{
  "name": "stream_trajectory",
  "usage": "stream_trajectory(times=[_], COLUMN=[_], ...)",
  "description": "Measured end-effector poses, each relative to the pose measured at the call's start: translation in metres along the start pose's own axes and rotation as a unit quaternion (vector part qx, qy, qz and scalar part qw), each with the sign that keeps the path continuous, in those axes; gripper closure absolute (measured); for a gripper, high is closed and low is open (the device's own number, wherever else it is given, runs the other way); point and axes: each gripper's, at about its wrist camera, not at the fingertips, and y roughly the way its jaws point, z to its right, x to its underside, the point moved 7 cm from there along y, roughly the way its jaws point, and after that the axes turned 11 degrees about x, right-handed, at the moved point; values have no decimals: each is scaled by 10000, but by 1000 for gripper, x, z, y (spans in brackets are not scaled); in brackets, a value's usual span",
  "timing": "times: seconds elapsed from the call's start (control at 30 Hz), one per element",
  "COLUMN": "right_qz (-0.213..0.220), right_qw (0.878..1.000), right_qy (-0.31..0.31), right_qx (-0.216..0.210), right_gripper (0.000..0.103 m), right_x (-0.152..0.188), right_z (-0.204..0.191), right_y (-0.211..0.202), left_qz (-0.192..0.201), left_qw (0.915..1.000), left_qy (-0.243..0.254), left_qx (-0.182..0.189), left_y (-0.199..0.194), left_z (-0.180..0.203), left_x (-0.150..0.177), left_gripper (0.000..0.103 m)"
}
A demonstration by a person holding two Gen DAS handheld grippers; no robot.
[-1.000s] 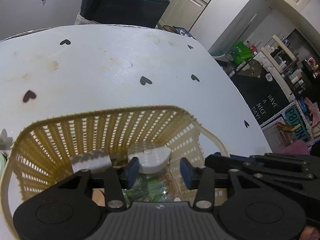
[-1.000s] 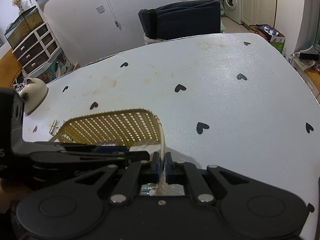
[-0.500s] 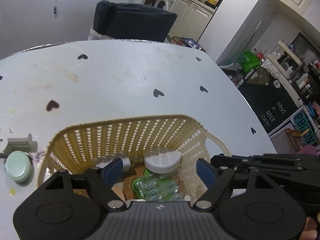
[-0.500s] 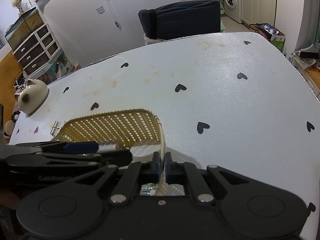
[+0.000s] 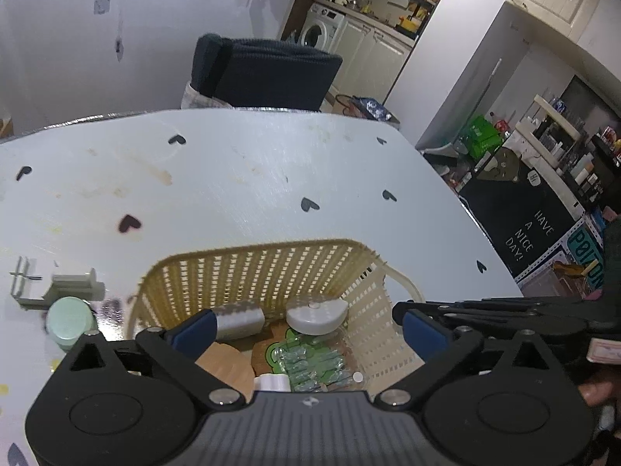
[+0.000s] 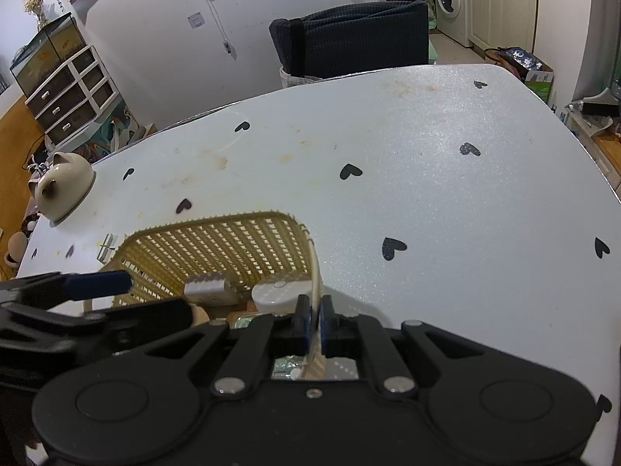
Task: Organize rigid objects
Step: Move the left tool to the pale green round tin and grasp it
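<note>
Basket [image 5: 268, 272] — on the tabletop [image 5: 233, 178], already holding a white disc [image 5: 316, 314], a silver block [image 5: 238, 322] and a green packet [image 5: 310, 361]. Your right gripper [image 6: 315, 324] is clenched on its rim, likely to steady it; your left gripper's [image 5: 306, 334] fingers are opening above it, nothing between them. A green jar [image 5: 70, 322] waits beside the basket. Floor sign: "HAVE A NICE DAY!"

- Our right gripper [image 6: 315, 324] clamps the cream handle [image 6: 315, 272] of the woven basket [image 6: 217, 240].
- Inside, we see a white disc [image 6: 277, 293] beside a silver cylinder [image 6: 207, 285].
- Our left gripper [image 6: 128, 295] spreads its jaws over the basket, nothing between them.
</note>
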Motion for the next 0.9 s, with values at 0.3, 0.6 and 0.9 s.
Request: stream_trajectory(times=[0.3, 0.6, 0.9], right_qz=[1, 7, 5], right_qw=[10000, 10000, 10000], right_qy=[0, -29, -24], right_qx=[-3, 19, 16], right_gripper=[98, 98, 98], right_x=[0, 0, 0], right_z=[0, -1, -1], right_y=[0, 0, 0], left_qz=[419, 841, 770], left_qw=[9989, 9930, 9836], left_qy=[-81, -272, -303], left_qx=[-204, -784, -1605], left_y=[-42, -76, -74], left_z=[-16, -67, -133], left_x=[3, 4, 17], left_gripper=[0, 0, 0])
